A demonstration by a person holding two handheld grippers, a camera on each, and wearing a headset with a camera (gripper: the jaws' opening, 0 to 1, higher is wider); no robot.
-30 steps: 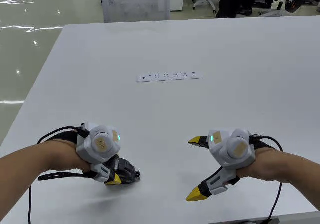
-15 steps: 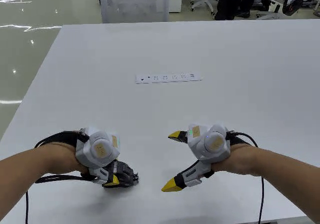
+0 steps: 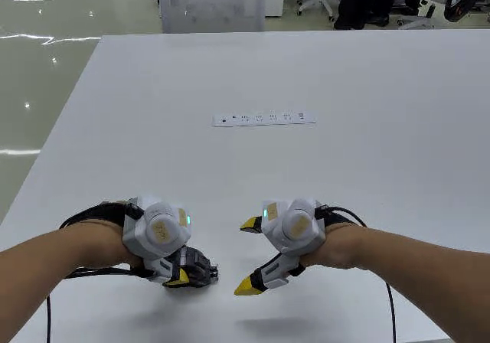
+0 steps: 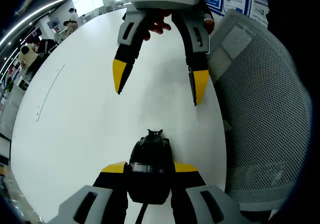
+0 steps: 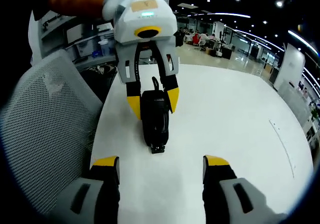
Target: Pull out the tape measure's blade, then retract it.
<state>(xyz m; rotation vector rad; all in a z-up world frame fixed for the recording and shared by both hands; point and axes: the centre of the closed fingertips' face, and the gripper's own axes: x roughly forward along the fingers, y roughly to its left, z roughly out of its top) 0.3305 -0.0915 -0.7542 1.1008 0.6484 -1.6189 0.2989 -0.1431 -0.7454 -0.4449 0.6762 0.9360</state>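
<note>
Left gripper (image 3: 186, 272) clamped black tape measure (image 5: 154, 121) against white bench (image 3: 306, 75). Right gripper (image 3: 248, 255) sat just right of tape measure, spread wide, pointing at it, apart.

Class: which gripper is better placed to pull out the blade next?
Right. The right gripper is open and faces the blade tip, while the left gripper is shut on the tape measure, steadying its body.
</note>
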